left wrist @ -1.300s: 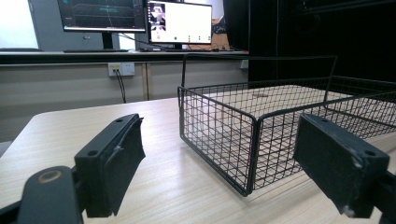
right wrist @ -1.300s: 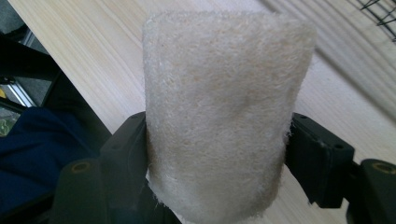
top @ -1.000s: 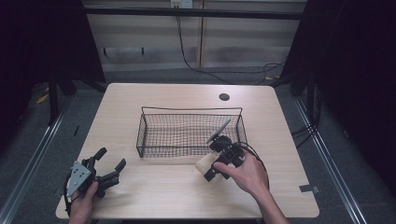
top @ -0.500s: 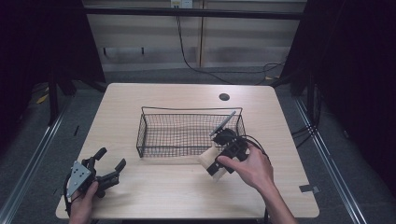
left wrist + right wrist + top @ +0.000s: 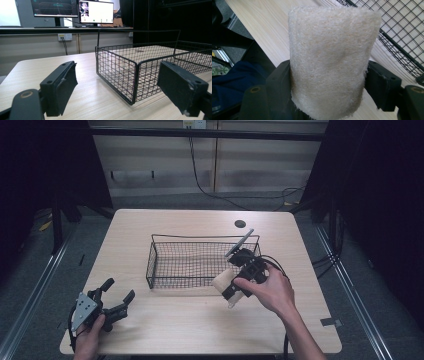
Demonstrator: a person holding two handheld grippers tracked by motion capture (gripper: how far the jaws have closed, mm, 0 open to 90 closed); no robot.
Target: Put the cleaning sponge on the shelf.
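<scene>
the right gripper [image 5: 231, 292] is clamped on a pale, fibrous loofah sponge [image 5: 329, 60], its two black jaws pressing on the sponge's left and right sides in the right gripper view. the sponge stands up between the jaws like a rough, cream-coloured cylinder, and its top reaches well above them. in the high view the sponge [image 5: 222, 282] sits at the gripper's front end, just beside the near right corner of the wire basket [image 5: 159, 270], outside its front wall and above the wooden table [image 5: 175, 330]. the person's right hand [image 5: 270, 292] wraps around the gripper's body, and a black cable loops out from it toward the table's right side. whether the sponge touches the tabletop or the basket wall, i cannot tell.

the left gripper [image 5: 119, 296] rests low at the table's near left corner, held by the left hand [image 5: 90, 337]. its jaws stand wide apart with nothing between them. in the left gripper view they frame the basket [image 5: 140, 65], which sits on the table with only bare mesh showing inside. beyond the table's far edge, two lit monitors [image 5: 96, 11] stand on a counter. a small dark round hole [image 5: 240, 224] marks the tabletop behind the basket.
</scene>
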